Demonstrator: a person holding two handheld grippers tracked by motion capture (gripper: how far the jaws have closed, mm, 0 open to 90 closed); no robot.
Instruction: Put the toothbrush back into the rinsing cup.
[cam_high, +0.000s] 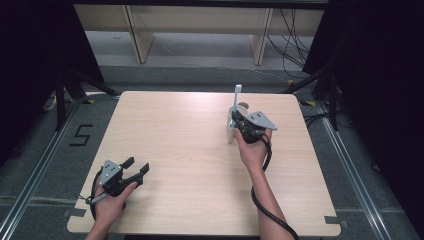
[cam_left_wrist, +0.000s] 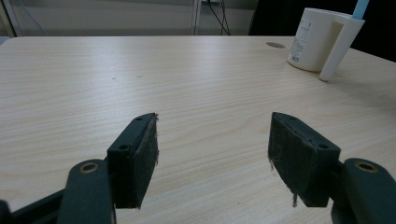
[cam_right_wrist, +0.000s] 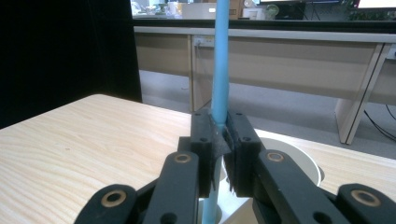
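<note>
Dim room with black curtains, and a pale wood-grain desk (cam_high: 200, 165), smooth and matte. The right hand-held gripper (cam_right_wrist: 219, 140) is clamped tight on a thin light-blue stick (cam_right_wrist: 220, 56), probably a smooth plastic handle, standing upright in the white mug (cam_left_wrist: 317, 39) right beneath its jaws. Looks like mid lift-or-drop; next it needs a straight vertical move. The left hand-held gripper (cam_left_wrist: 212, 154) sits wide open, empty, well apart.
</note>
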